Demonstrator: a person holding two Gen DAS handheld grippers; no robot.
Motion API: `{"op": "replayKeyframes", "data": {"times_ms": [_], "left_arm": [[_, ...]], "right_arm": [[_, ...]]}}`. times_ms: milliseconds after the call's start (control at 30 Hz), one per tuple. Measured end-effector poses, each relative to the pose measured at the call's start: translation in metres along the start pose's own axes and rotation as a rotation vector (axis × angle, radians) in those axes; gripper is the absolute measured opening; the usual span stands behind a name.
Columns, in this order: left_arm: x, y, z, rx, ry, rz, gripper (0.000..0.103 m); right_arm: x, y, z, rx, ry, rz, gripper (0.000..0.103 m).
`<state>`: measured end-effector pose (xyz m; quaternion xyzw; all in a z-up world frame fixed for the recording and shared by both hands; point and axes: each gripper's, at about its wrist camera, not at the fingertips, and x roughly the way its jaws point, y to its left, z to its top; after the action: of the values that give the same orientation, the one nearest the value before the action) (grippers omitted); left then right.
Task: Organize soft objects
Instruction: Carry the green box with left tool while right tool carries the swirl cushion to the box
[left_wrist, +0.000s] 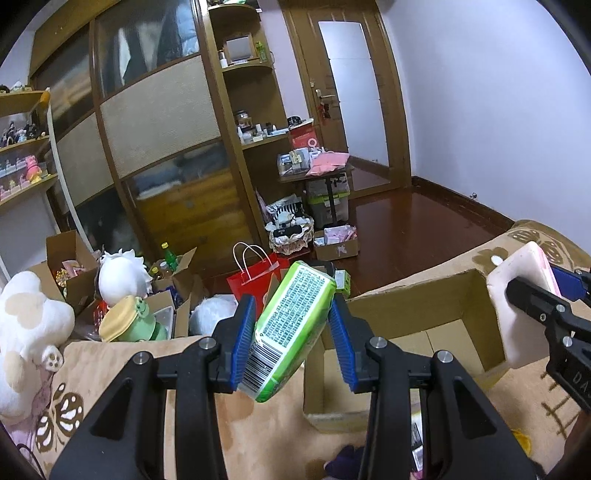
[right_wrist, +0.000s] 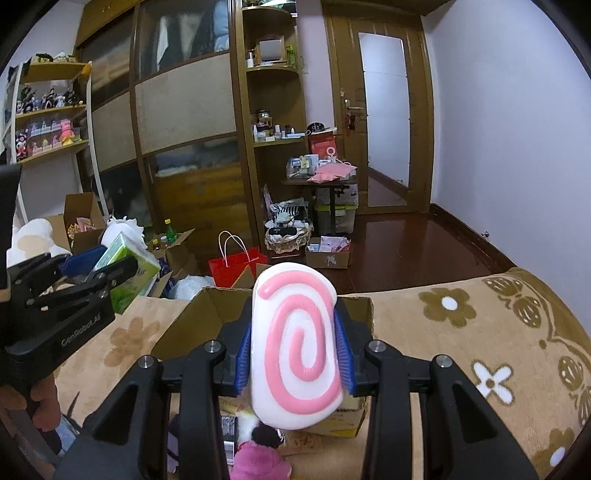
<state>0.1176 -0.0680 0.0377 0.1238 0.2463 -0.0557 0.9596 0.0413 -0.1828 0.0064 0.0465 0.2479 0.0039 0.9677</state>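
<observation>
cardboard box (left_wrist: 424, 302) sits open on the patterned blanket (left_wrist: 229, 435), between both tools. left tool (left_wrist: 293, 334) clamps a green tissue pack (left_wrist: 291, 328); right tool (right_wrist: 295, 354) clamps a swirl cushion (right_wrist: 297, 347). lower each squarely over the opening before releasing.

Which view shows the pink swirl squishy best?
The right wrist view: the pink swirl squishy faces the camera, its spiral fully visible between the right tool pads. The left wrist view shows only its plain white side.
</observation>
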Motion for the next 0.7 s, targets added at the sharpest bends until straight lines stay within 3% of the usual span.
{"op": "replayKeyframes", "data": {"times_ms": [333, 700], "left_arm": [[0.034, -0.015, -0.011, 0.024, 0.035, -0.033, 0.039], [0.064, -0.029, -0.027, 0.011, 0.090, -0.108, 0.039]], "right_arm": [[0.043, -0.001, 0.001, -0.007, 0.043, 0.006, 0.041], [0.080, -0.010, -0.025, -0.004, 0.140, -0.004, 0.042]]}}
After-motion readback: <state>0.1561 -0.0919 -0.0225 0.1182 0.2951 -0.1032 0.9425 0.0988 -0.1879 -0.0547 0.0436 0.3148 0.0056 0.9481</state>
